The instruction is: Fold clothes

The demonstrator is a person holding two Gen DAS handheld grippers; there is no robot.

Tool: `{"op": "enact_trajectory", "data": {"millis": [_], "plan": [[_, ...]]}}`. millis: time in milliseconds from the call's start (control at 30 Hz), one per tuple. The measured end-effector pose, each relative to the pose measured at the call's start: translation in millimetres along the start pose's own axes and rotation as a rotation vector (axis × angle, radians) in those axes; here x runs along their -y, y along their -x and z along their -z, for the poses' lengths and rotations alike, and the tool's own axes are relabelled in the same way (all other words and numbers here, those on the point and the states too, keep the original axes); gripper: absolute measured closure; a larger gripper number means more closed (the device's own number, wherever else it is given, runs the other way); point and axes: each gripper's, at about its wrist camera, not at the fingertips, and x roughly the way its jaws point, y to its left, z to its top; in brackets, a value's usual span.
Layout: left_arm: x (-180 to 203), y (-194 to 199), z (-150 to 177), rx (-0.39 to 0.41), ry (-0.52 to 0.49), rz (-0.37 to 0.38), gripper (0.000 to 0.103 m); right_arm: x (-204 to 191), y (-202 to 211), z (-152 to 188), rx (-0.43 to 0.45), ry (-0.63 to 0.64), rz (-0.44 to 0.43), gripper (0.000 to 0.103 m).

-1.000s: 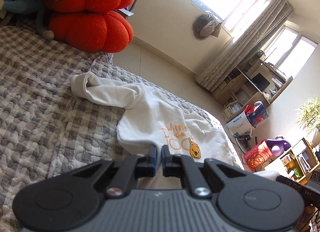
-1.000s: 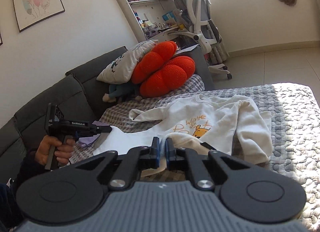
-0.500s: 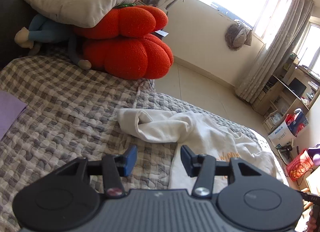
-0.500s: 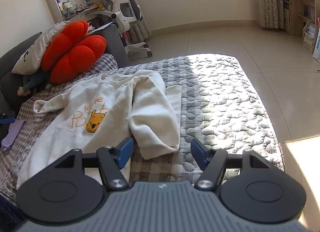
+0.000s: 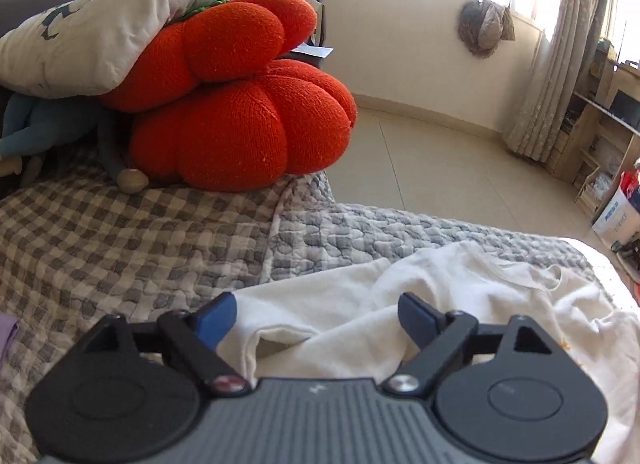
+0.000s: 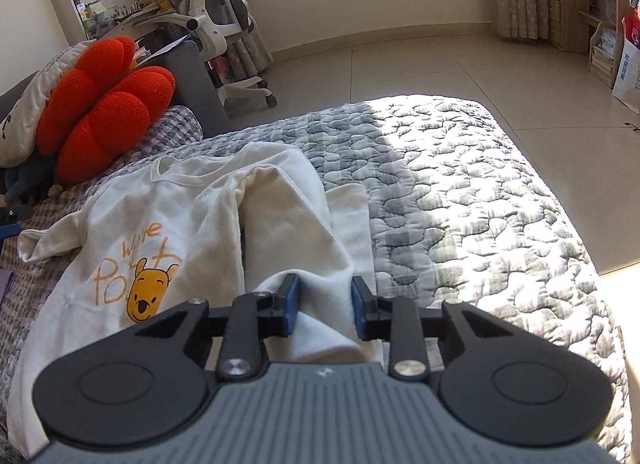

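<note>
Left wrist view: the left gripper, jaws just opened wide, straddles one sleeve of the single white sweatshirt on the quilt, unpinched, near two orange cushions.

Right wrist view: the right gripper, jaws just closing, clamps the other sleeve.

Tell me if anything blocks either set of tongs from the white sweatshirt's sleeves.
Nothing visible does. The left tongs stand open over one sleeve cuff, jaws just opening. The right tongs have been closing around the other sleeve.
</note>
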Motion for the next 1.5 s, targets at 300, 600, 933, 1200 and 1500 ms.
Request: {"op": "enact_trajectory", "data": {"millis": [300, 600, 933, 1200, 1500], "plan": [[-39, 6, -6, 0.058, 0.188, 0.106, 0.09, -26, 38, -30, 0.395, 0.176, 0.338, 0.096], [-83, 57, -9, 0.205, 0.293, 0.047, 0.092, -64, 35, -53, 0.58, 0.431, 0.644, 0.09], [-112, 18, 15, 0.011, 0.469, 0.064, 0.057, -5, -13, -38, 0.196, 0.255, 0.344, 0.064], [-118, 2, 25, -0.043, 0.521, 0.07, 0.05, -11, -19, -50, 0.128, 0.116, 0.117, 0.054], [-87, -11, 28, -0.092, 0.311, 0.084, 0.091, 8, -42, -42, -0.043, -0.153, -0.06, 0.053]]}}
